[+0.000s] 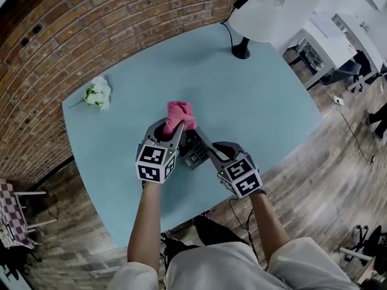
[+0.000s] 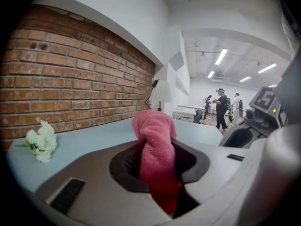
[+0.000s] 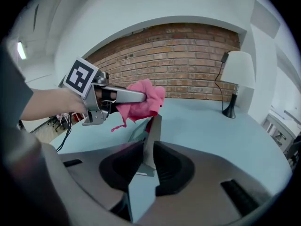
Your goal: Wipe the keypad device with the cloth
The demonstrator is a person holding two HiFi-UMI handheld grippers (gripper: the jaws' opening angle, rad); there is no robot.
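My left gripper (image 1: 172,128) is shut on a bunched pink cloth (image 1: 180,115), which sticks up from between its jaws (image 2: 155,145). The cloth hangs just over the far end of the dark keypad device (image 1: 195,151). My right gripper (image 1: 205,148) is shut on that device; in the right gripper view the device (image 3: 151,140) stands tilted on edge between the pads, its lower corner near the pale blue table (image 3: 211,126). From that view the left gripper (image 3: 117,96) and the cloth (image 3: 141,102) sit right behind the device's top.
A white flower bunch (image 1: 97,93) lies at the table's far left. A white lamp (image 1: 257,14) stands at the far edge by the brick wall (image 1: 91,29). A chair (image 1: 12,219) is off to the left, and desks and people (image 2: 221,109) further off.
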